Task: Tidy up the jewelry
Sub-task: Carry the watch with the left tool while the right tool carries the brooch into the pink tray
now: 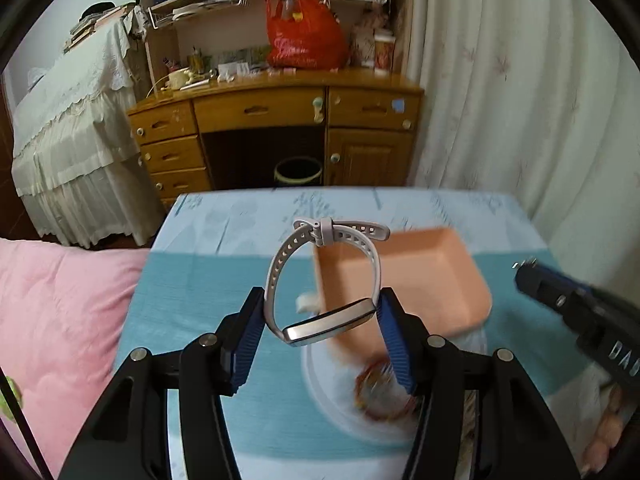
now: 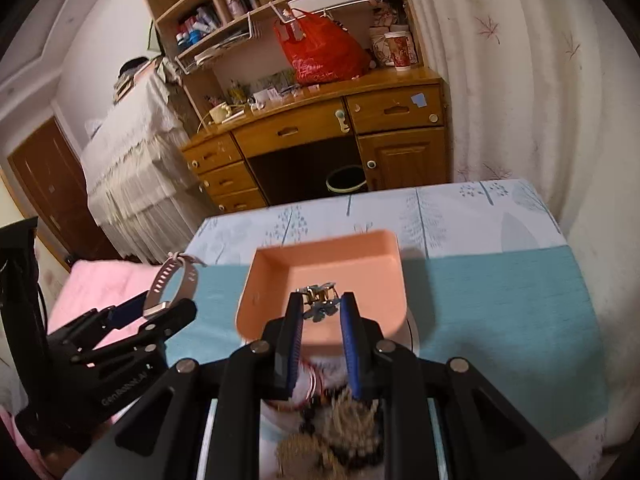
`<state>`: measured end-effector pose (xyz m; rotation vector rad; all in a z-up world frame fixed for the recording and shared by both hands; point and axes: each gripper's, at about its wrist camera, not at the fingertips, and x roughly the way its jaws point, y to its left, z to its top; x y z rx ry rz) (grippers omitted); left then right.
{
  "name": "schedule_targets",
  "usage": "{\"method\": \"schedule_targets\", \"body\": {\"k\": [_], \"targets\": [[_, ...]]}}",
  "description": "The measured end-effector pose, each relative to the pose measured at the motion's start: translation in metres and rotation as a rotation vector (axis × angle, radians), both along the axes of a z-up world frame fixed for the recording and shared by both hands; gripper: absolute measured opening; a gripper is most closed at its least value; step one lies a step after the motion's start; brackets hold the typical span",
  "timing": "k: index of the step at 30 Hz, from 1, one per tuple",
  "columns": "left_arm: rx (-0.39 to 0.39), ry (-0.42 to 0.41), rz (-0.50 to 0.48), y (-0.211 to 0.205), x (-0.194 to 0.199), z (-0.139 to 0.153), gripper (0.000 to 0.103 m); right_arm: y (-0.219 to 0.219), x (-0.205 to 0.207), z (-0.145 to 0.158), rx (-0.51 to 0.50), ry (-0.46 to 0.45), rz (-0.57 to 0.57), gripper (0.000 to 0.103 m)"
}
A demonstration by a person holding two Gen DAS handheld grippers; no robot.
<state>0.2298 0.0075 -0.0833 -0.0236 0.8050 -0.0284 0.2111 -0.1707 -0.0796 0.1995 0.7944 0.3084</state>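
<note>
My left gripper (image 1: 322, 308) is shut on a white smart band (image 1: 326, 276), its strap loop standing up above the table; it also shows in the right wrist view (image 2: 168, 284). My right gripper (image 2: 320, 306) is shut on a small gold and blue brooch (image 2: 318, 300) and holds it over the near part of the peach tray (image 2: 352, 264). The tray (image 1: 420, 272) lies on the blue tablecloth to the right of the band. A white plate (image 1: 324, 380) with bangles and beaded jewelry (image 2: 344, 412) sits under both grippers.
The table has a blue and white cloth (image 2: 500, 280). A pink quilt (image 1: 60, 312) lies to the left. Beyond stand a wooden desk (image 1: 276, 116) with a red bag (image 1: 304, 32), a bin (image 1: 298, 170) and curtains (image 1: 500, 100).
</note>
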Motion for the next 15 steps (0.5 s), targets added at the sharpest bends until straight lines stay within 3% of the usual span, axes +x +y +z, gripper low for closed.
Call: {"method": "schedule_targets", "body": {"k": [3, 4, 5, 6, 7, 11, 15], "targets": [[-0.028, -0.008, 0.002, -0.009, 0.013, -0.001, 0.062, -0.004, 0.012, -0.005, 0.015, 0.014, -0.012, 0.019], [-0.028, -0.001, 0.001, -0.012, 0.016, -0.003, 0.07, -0.007, 0.016, -0.009, 0.029, 0.029, -0.007, 0.02], [-0.018, -0.003, 0.001, -0.016, 0.019, -0.004, 0.082, -0.009, 0.021, -0.014, 0.042, 0.056, 0.0, 0.028], [-0.002, -0.011, 0.004, -0.019, 0.019, -0.005, 0.086, -0.012, 0.025, -0.019, 0.048, 0.086, 0.0, 0.045], [0.017, -0.021, 0.005, -0.021, 0.018, -0.005, 0.089, -0.016, 0.027, -0.023, 0.051, 0.099, -0.01, 0.056], [0.062, -0.005, -0.012, -0.027, 0.015, -0.01, 0.089, -0.031, 0.025, -0.031, 0.051, 0.101, -0.044, 0.056], [0.047, 0.049, -0.022, -0.025, 0.003, -0.023, 0.09, -0.044, 0.021, -0.04, 0.046, 0.129, -0.071, 0.059]]}}
